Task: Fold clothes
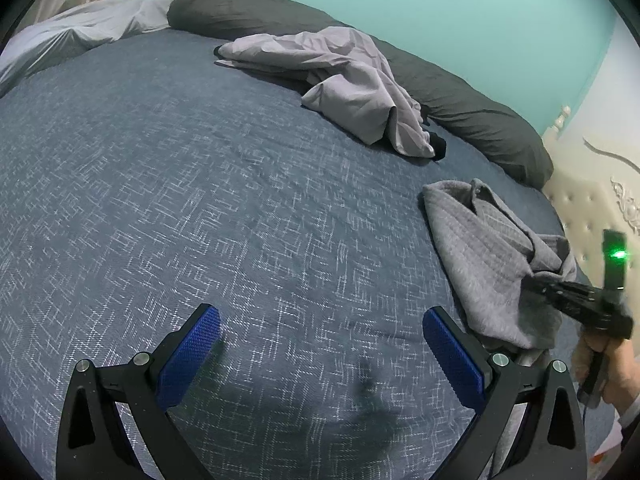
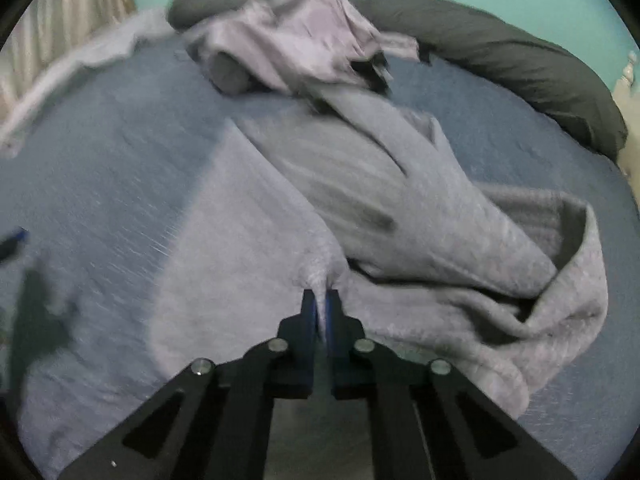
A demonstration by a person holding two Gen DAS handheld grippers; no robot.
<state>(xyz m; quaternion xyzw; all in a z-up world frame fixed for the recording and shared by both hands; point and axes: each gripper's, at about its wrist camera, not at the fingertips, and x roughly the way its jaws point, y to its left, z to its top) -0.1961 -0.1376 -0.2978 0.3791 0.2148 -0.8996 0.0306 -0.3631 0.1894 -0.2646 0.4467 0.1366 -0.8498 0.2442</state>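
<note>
A grey knit garment [image 2: 400, 208] lies crumpled on the blue bedspread [image 1: 200, 184]; in the left wrist view the same grey garment [image 1: 480, 248] sits at the right. My right gripper [image 2: 321, 300] is shut on a pinch of its fabric. From the left wrist view the right gripper [image 1: 536, 286] shows as a black tool in a person's hand, pressed into the garment's right edge. My left gripper [image 1: 322, 320] hangs open over bare bedspread, nothing between its blue pads. A pale lilac garment [image 1: 340, 80] lies bunched farther back.
A long dark grey pillow [image 1: 460, 92] runs along the teal wall [image 1: 440, 8]. A white sheet [image 1: 72, 36] bunches at the back left. A cream tufted headboard [image 1: 592, 208] stands at the right. The left gripper's tip [image 2: 14, 240] shows at the far left.
</note>
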